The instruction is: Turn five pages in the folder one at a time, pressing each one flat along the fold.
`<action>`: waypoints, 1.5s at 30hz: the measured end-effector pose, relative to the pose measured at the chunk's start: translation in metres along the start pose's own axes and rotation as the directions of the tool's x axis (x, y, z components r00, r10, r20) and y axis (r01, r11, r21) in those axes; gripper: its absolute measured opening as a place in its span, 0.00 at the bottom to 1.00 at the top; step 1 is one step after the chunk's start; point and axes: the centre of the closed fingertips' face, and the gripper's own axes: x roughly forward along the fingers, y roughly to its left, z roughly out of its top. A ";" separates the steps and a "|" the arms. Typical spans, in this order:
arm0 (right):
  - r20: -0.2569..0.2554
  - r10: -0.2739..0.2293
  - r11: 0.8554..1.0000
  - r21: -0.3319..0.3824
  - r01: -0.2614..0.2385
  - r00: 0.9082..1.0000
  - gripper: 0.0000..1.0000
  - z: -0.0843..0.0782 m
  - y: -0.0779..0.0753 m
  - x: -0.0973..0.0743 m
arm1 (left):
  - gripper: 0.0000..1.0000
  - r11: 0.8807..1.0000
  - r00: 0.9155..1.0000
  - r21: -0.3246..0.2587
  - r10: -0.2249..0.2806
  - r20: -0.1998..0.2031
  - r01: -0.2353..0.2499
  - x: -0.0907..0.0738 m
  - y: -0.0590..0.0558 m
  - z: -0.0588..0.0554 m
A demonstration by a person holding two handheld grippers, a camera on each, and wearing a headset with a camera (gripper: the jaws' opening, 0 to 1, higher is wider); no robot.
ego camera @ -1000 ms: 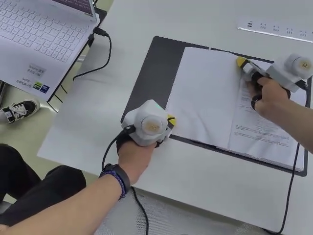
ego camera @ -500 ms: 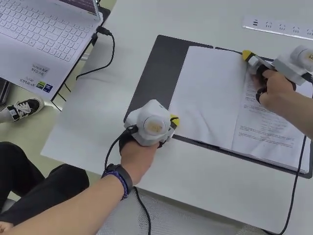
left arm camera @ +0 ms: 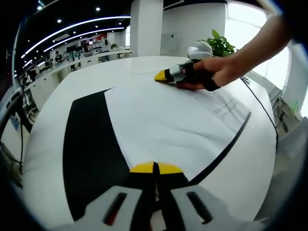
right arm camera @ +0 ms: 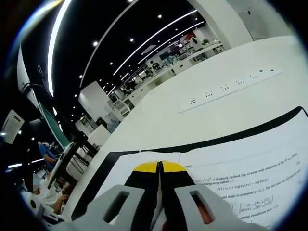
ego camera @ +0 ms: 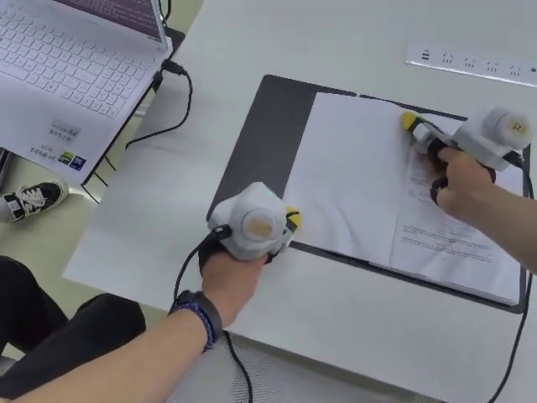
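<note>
The folder (ego camera: 260, 134) lies open on the desk (ego camera: 226, 50), its black cover bare at the 9 o'clock side. A blank turned page (ego camera: 352, 168) is spread over that half, and a printed page (ego camera: 453, 235) lies toward 3 o'clock. The fold (ego camera: 401, 201) runs between them from 12 to 6 o'clock.

The step in hand looks like the pressing stroke. To do it well, the tip should draw steadily down the fold from 12 toward 6 o'clock with light, even pressure, close to the crease so the sheet does not buckle. The other claw should pin the sheet's outer corner so it cannot spring back.

The right claw (ego camera: 409, 121) sits clenched at the fold's 12 o'clock end, yellow tips together and on the paper, grasping nothing that I can see. The left claw (ego camera: 292, 220) is also clenched, jaws meeting at the turned page's 7 o'clock corner. I cannot tell whether paper is caught between them.

A laptop (ego camera: 67, 75) sits at the folder's 10 o'clock and a power strip (ego camera: 470, 63) at its 1 o'clock.
</note>
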 end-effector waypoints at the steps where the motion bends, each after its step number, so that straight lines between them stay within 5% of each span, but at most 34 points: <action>1: 0.000 0.001 1.000 0.002 -0.001 1.000 0.00 -0.001 0.001 -0.002 | 0.00 1.000 1.000 0.000 0.000 0.001 0.000 0.000 0.000 0.000; 45: -0.008 0.047 0.999 0.012 -0.047 0.999 0.00 -0.049 0.013 -0.062 | 0.00 1.000 1.000 0.008 -0.003 0.017 0.003 0.001 -0.001 -0.001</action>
